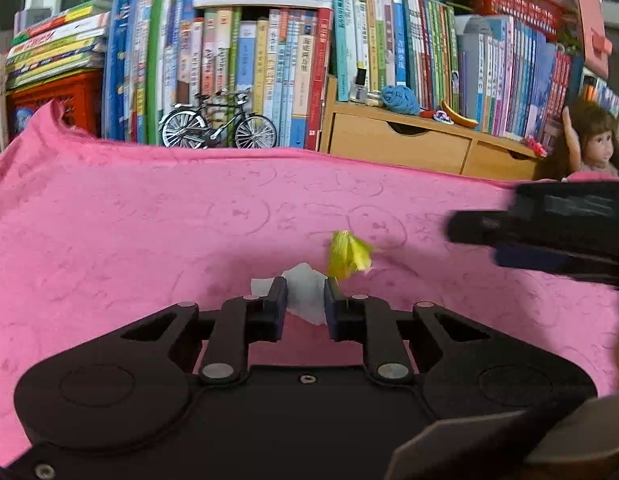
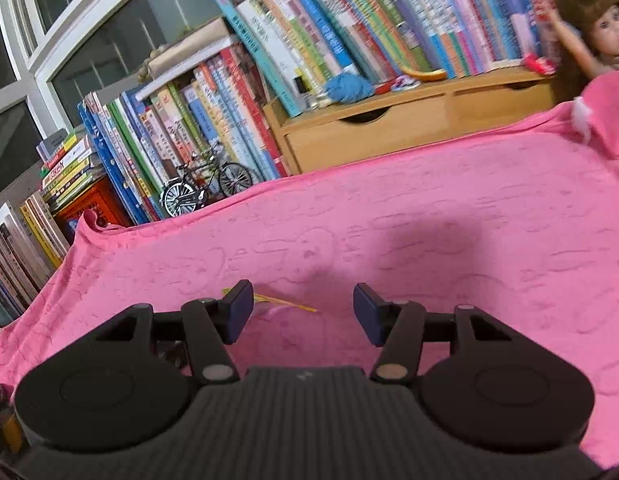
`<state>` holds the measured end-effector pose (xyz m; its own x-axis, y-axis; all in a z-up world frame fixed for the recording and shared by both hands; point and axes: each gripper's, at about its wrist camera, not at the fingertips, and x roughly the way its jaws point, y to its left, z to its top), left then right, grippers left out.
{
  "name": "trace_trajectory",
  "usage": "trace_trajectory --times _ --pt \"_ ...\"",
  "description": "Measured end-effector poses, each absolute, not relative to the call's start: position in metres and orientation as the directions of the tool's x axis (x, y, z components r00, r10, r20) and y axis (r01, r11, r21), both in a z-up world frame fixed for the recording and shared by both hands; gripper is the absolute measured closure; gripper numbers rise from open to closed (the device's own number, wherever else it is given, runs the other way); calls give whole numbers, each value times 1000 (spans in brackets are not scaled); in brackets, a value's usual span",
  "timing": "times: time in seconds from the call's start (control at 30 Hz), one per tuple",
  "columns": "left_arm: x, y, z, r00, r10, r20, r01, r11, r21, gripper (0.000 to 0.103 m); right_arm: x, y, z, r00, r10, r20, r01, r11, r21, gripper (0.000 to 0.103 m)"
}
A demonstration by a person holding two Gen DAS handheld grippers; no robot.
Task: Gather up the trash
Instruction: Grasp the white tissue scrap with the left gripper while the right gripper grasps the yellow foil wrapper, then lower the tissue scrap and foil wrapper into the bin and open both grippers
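Left gripper (image 1: 305,300), lower centre: jaws pinching white tissue (image 1: 305,294); its lower part hidden between the pads. Yellow scrap (image 1: 347,256) lies just beside, upper right, on pink cloth (image 1: 149,220). Right gripper (image 2: 303,312): jaws spread, nothing between them; left finger (image 2: 239,308) covers part of the scrap (image 2: 285,302). Right gripper blurred at frame's right edge in left view. Cloth open toward the books (image 1: 249,60).

Both tongs are matte black plastic: the left tongs (image 1: 305,306) and right tongs (image 2: 303,310) carry dark blue pads, silver pivot pins and round side discs.
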<state>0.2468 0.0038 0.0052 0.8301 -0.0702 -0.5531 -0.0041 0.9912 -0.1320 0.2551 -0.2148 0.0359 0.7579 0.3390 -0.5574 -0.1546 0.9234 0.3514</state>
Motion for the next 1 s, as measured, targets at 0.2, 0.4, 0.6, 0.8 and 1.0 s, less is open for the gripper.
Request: trace_trajectory --times 0.2,0.4,0.6,0.8,1.0 --pt "221 35 9 819 -68 -570 -34 985 -166 85 282 -170 21 731 330 -598 -181 938 296 33" --pt "210 53 12 817 -77 -571 -34 983 -181 85 297 -140 4 672 302 -676 -191 953 235 75" --pt "203 56 11 812 -78 -578 -40 981 -188 85 278 -150 13 690 314 -652 -206 949 239 94" --pt "186 47 19 813 -86 -575 -19 984 -175 85 243 -170 31 691 373 -619 -240 926 291 95" --pt "148 33 33 815 -96 -572 16 990 -144 85 184 -191 47 672 465 -576 -306 883 355 95"
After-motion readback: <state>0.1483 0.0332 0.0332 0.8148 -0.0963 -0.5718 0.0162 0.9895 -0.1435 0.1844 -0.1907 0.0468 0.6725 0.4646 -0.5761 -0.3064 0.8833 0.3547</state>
